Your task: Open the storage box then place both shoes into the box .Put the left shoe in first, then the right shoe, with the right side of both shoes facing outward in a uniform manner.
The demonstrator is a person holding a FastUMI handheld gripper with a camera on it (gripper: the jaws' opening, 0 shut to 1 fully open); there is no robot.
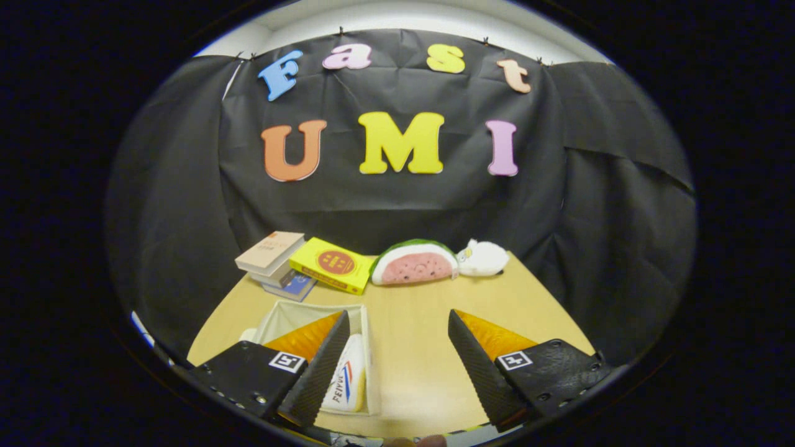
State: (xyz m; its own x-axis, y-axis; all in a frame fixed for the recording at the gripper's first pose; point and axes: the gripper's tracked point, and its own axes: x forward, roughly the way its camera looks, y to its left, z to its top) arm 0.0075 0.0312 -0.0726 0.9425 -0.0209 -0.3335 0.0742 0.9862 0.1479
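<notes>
A pale fabric storage box (366, 329) stands open on the wooden table, mostly behind my left finger (320, 366). Inside it lies a white shoe (348, 379) with red and blue stripes, on its side against the box's right wall; I cannot tell if a second shoe lies under the finger. My gripper (399, 323) hovers above the table with its fingers wide apart and nothing between them. The right finger (475, 360) is over bare tabletop to the right of the box.
At the table's far side lie a stack of books (273, 257), a yellow book (332, 265), a watermelon-slice plush (415, 262) and a small white plush (483, 257). Black cloth walls close in behind and on both sides. The wooden table (422, 335) stretches ahead.
</notes>
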